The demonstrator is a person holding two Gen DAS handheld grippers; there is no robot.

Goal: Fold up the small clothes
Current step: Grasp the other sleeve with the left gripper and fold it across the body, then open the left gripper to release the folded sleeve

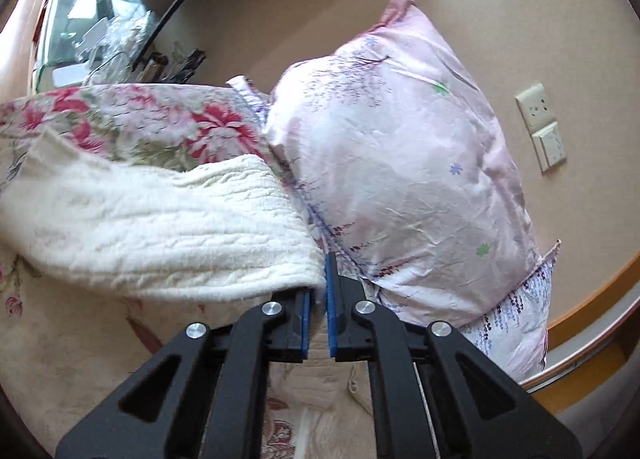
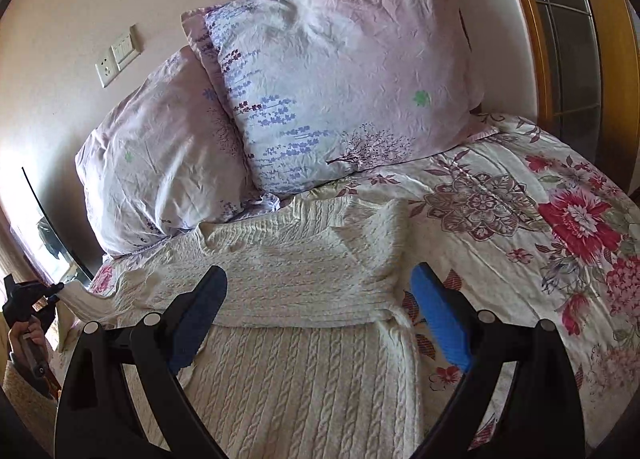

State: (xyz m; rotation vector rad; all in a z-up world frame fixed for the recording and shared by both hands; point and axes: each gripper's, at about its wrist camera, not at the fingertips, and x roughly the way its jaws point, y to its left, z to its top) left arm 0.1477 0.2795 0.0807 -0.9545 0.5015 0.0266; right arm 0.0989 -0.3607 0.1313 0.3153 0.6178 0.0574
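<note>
left gripper (image 1: 319,291) pinching sweater (image 2: 304,271) edge, frame left | right gripper (image 2: 320,315) wide open, empty, over sweater centre | left nearer

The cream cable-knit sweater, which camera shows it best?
The right wrist view: the cream cable-knit sweater lies spread on the floral bedspread, its fold visible. The left wrist view shows only a lifted sleeve end pinched in the left claw.

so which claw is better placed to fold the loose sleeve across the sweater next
Left. The left claw is already shut on the cream sweater, holding its sleeve end lifted off the floral bedspread. The right claw hangs open above the sweater's body, gripping nothing.
</note>
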